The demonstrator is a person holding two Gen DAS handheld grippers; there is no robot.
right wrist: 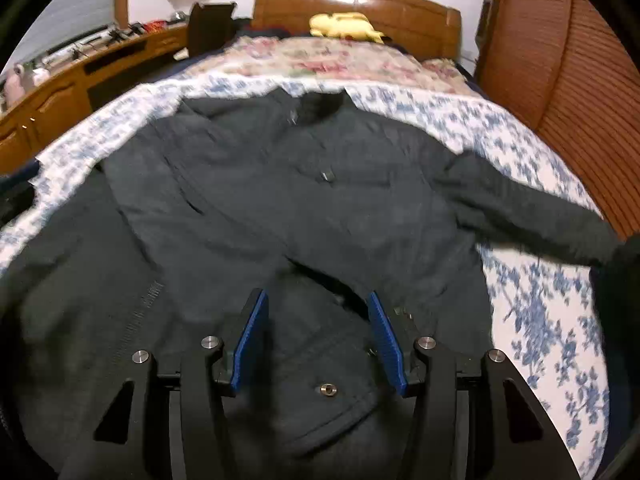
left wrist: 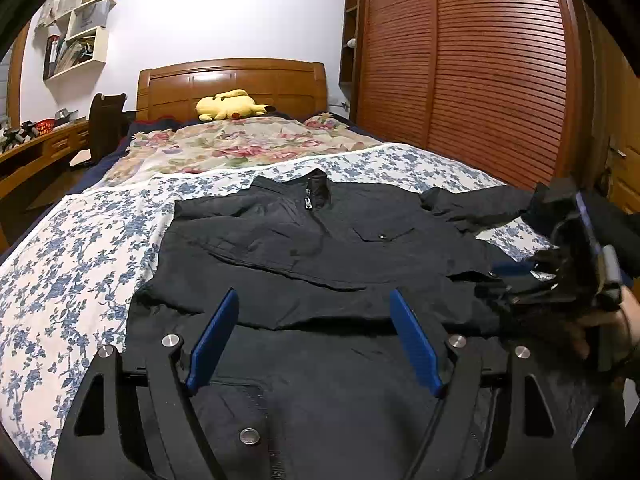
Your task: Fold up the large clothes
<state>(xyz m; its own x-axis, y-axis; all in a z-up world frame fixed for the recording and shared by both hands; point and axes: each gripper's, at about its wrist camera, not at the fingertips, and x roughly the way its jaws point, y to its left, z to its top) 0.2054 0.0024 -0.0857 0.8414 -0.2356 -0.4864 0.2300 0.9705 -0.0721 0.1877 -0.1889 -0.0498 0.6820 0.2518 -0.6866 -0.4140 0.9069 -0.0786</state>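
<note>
A large black jacket (left wrist: 320, 248) lies spread on the bed, collar and zipper toward the headboard. One sleeve is folded across its front; the other sleeve (right wrist: 528, 208) stretches out to the right over the sheet. My left gripper (left wrist: 314, 296) hovers over the jacket's lower part, open, with nothing between its blue pads. My right gripper (right wrist: 316, 300) is above the jacket's hem area, jaws apart, with only flat cloth below them. In the left wrist view, the right gripper (left wrist: 520, 276) appears at the right edge, held by a hand.
The bed has a blue-flowered sheet (left wrist: 72, 264) and a rose-patterned quilt (left wrist: 240, 144). A yellow plush toy (left wrist: 228, 106) lies by the wooden headboard. A slatted wardrobe (left wrist: 480, 72) stands on the right, a desk (right wrist: 60, 92) and chair on the left.
</note>
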